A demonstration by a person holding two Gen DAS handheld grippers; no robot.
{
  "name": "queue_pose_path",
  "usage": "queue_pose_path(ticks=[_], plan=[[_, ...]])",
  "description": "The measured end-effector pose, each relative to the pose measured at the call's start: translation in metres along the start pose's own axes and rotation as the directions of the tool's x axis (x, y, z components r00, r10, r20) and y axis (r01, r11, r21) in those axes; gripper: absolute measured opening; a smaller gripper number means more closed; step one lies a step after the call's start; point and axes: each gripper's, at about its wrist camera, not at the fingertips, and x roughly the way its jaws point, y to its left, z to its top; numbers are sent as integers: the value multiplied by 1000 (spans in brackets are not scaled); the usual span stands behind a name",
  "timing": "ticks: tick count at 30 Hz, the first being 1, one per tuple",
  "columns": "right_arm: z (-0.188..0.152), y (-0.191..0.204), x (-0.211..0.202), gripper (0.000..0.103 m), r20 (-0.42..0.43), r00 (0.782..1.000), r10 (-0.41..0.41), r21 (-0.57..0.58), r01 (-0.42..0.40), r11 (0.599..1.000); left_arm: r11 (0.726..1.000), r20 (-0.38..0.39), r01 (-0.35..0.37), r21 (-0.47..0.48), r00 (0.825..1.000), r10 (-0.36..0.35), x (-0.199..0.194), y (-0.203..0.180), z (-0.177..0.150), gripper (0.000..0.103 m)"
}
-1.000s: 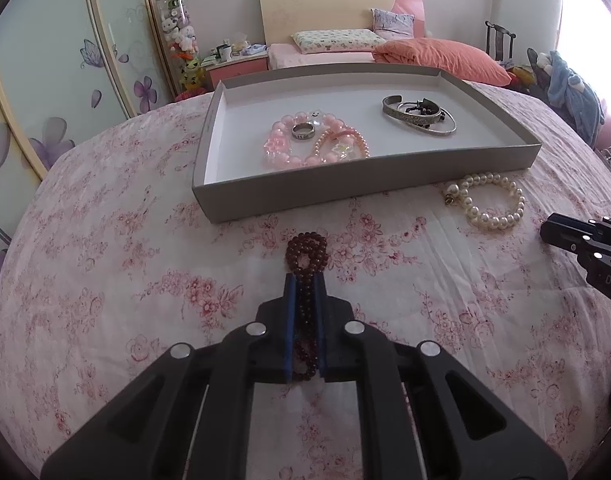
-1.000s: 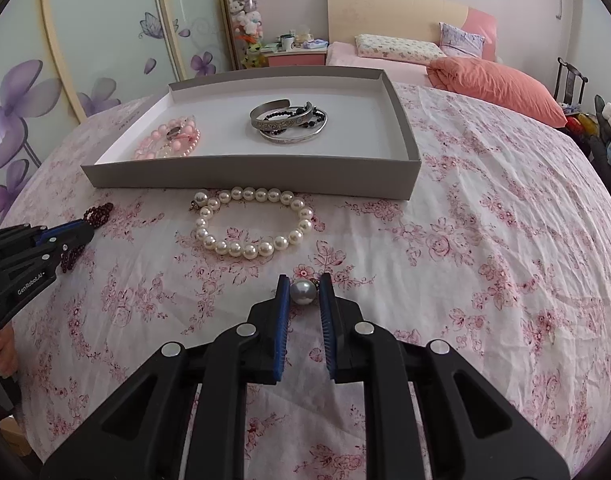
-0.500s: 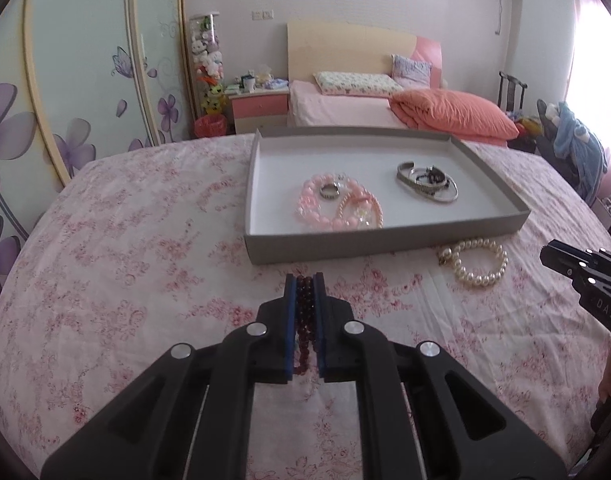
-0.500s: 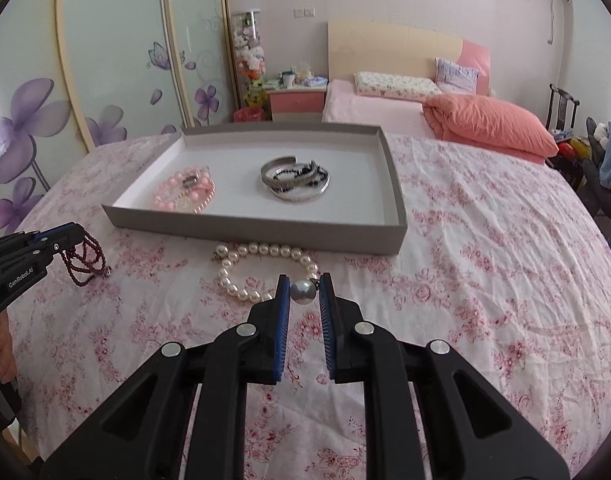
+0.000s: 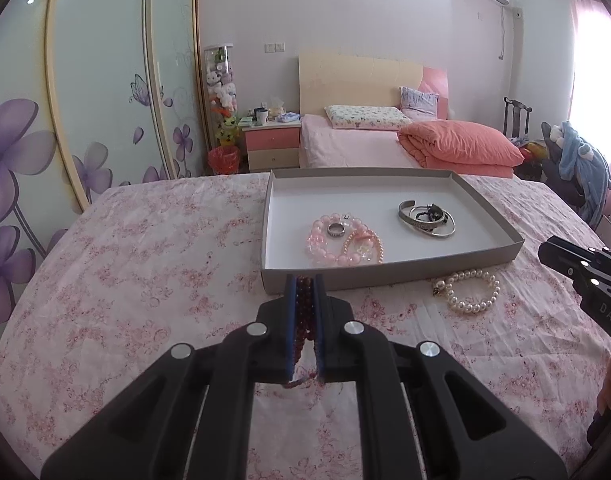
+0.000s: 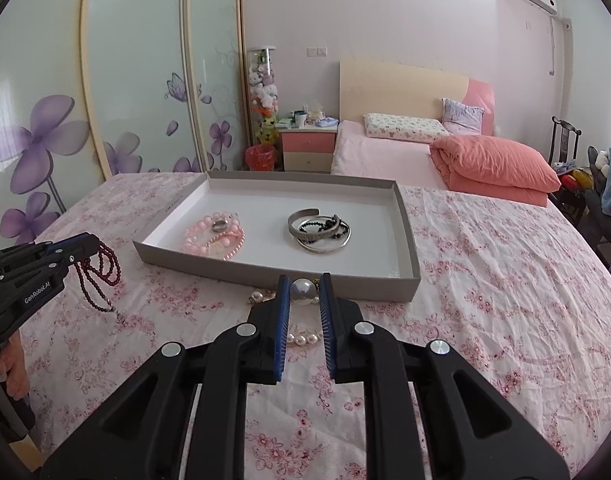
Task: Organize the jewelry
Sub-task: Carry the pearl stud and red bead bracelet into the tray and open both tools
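My left gripper (image 5: 304,280) is shut on a dark red bead bracelet (image 5: 304,312) and holds it above the bed; in the right wrist view the bracelet (image 6: 99,276) hangs from that gripper (image 6: 90,245). My right gripper (image 6: 303,280) is shut on a large silver pearl (image 6: 303,290) and holds it over the white pearl bracelet (image 6: 301,338), which lies in front of the tray (image 5: 467,294). The grey tray (image 5: 389,270) holds pink bead bracelets with a ring (image 5: 341,238) and silver bangles (image 5: 427,220).
The flowered bedspread (image 5: 145,272) covers the work surface. Behind it stand a bed with an orange quilt (image 5: 461,146), a nightstand (image 5: 271,148), a wardrobe with flower doors (image 5: 65,120) and a chair with clothes (image 5: 577,164) at the right.
Both grippers have risen from the bedspread with their loads. The red bracelet now hangs free in the air, and the silver pearl has come up in front of the tray's near wall.
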Motion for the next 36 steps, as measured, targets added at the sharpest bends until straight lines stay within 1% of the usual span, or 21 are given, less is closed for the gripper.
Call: queue_pose_path(ticks=[5,8,11,12,17,20,31,36], plan=[[5,3,-6,16,38,999,1,2,-1,1000,1000,26,-5,-1,1000,5,-7,-1,4,9],[10,4,-13,16,88,996,-6,1,6,1000,1000,56,-12,5,998,12,-13,-4,8,9],[15,5,-23,16,161,987,-20,-3,21,1000,1000,101,-20,12,995,19,-21,-9,11,9],[17,6,-27,16,194,981,-28,-8,30,1000,1000,116,-22,15,993,20,-24,-11,13,9],[24,8,-39,16,289,957,-39,-19,46,999,999,174,-31,32,984,24,-33,-20,19,9],[27,9,-39,16,307,951,-39,-25,49,998,999,190,-30,39,981,22,-35,-24,22,9],[40,2,-29,16,332,942,-44,-23,55,998,999,207,-29,28,978,23,-23,-27,40,9],[49,-4,-14,16,325,945,-33,-13,39,999,1000,199,-21,17,980,17,-4,-27,52,9]])
